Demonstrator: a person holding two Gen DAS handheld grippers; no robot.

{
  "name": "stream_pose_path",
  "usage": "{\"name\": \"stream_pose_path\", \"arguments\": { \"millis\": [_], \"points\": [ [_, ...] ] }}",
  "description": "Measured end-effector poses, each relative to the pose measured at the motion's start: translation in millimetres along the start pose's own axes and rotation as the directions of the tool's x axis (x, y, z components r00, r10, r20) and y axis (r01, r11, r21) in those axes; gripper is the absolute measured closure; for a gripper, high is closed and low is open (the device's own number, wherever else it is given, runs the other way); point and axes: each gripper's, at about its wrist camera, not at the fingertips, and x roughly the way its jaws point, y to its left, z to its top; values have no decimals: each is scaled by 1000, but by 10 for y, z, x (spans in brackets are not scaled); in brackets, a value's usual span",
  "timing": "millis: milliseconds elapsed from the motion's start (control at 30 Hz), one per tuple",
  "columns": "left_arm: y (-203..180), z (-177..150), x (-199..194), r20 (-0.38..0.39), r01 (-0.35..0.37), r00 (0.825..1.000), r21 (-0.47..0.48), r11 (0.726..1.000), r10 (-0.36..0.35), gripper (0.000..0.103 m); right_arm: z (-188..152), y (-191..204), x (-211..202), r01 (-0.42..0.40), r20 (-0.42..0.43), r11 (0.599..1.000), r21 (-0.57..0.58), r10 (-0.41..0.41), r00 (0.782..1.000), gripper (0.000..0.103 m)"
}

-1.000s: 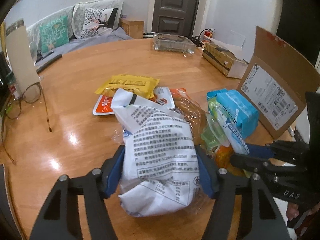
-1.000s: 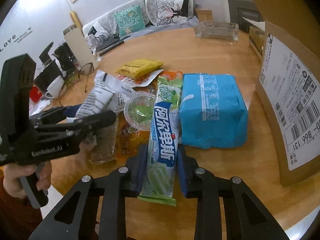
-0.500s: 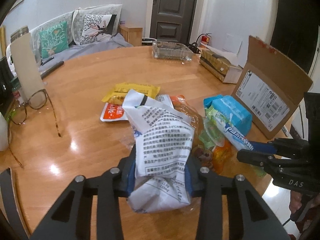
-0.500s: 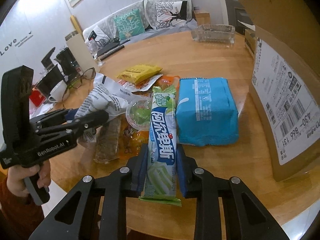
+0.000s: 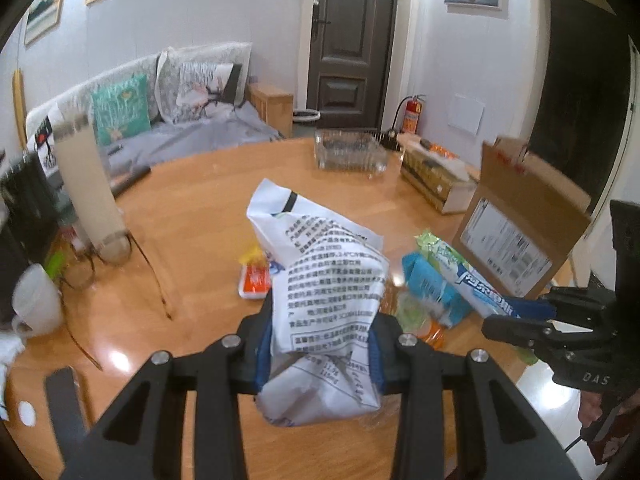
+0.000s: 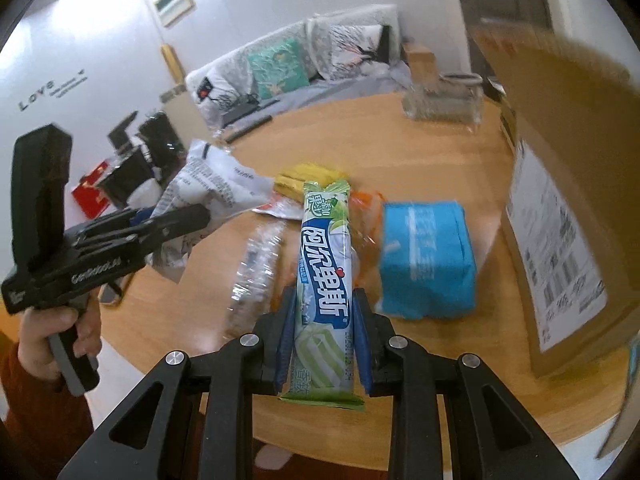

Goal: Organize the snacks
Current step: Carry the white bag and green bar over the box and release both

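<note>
My left gripper (image 5: 320, 344) is shut on a white snack bag (image 5: 328, 280) with black print and holds it above the round wooden table (image 5: 200, 208). My right gripper (image 6: 324, 320) is shut on a long green and blue candy pack (image 6: 326, 264), also lifted off the table. The white bag also shows in the right wrist view (image 6: 216, 188), and the candy pack in the left wrist view (image 5: 464, 276). A blue wrapped pack (image 6: 428, 260), a yellow packet (image 6: 308, 176), a clear wrapped snack (image 6: 256, 264) and an orange packet (image 5: 254, 280) lie on the table.
An open cardboard box (image 5: 520, 216) stands at the table's right side, close to my right gripper (image 6: 560, 184). A glass tray (image 5: 348, 152), a yellow carton (image 5: 436, 180), eyeglasses (image 5: 112, 252), a white mug (image 5: 36, 304) and a tall beige cylinder (image 5: 86, 184) stand around.
Both grippers have risen, lifting the white bag and the candy pack off the table. The left gripper closed tighter on the bag since one second ago.
</note>
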Motion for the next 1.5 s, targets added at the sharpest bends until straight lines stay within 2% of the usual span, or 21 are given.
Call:
{"name": "stream_pose_path", "arguments": {
  "millis": [133, 300, 433, 600, 667, 867, 1067, 1267, 1367, 1433, 1500],
  "points": [
    [-97, 271, -278, 55, 21, 998, 24, 999, -22, 68, 202, 131, -314, -21, 67, 998, -65, 25, 997, 81],
    [-322, 627, -596, 125, 55, 990, 69, 996, -63, 68, 503, 141, -810, -36, 158, 995, -93, 51, 986, 81],
    [-617, 898, -738, 157, 100, 981, 118, 988, -118, 68, 659, 74, -1174, 11, 223, 994, -112, 14, 975, 81],
    [-1144, 1213, -743, 167, 158, 967, 198, 967, -192, 68, 730, -163, -1612, 67, 281, 995, -77, -43, 959, 81],
    [-1354, 1329, -677, 151, 205, 959, 216, 955, -240, 68, 730, -299, -1778, 96, 298, 994, -55, -75, 952, 81],
    [-1935, 1538, -332, 67, 302, 943, 244, 922, -327, 68, 678, -735, -2101, 169, 294, 986, 7, -164, 942, 81],
    [-2427, 1547, 140, -44, 347, 936, 261, 901, -348, 68, 554, -1189, -2183, 202, 243, 976, 78, -215, 946, 81],
    [-2685, 1435, 523, -136, 358, 933, 278, 892, -332, 67, 471, -1569, -2037, 187, 185, 974, 131, -209, 960, 81],
    [-2726, 1400, 699, -178, 346, 935, 270, 899, -306, 64, 454, -1705, -1912, 174, 158, 975, 141, -196, 968, 81],
    [-2656, 1390, 737, -174, 333, 939, 251, 909, -296, 63, 456, -1792, -1814, 168, 142, 975, 143, -188, 972, 81],
    [-2566, 1430, 663, -133, 349, 936, 236, 907, -326, 51, 487, -1834, -1705, 157, 127, 977, 145, -176, 976, 81]
  ]
}}
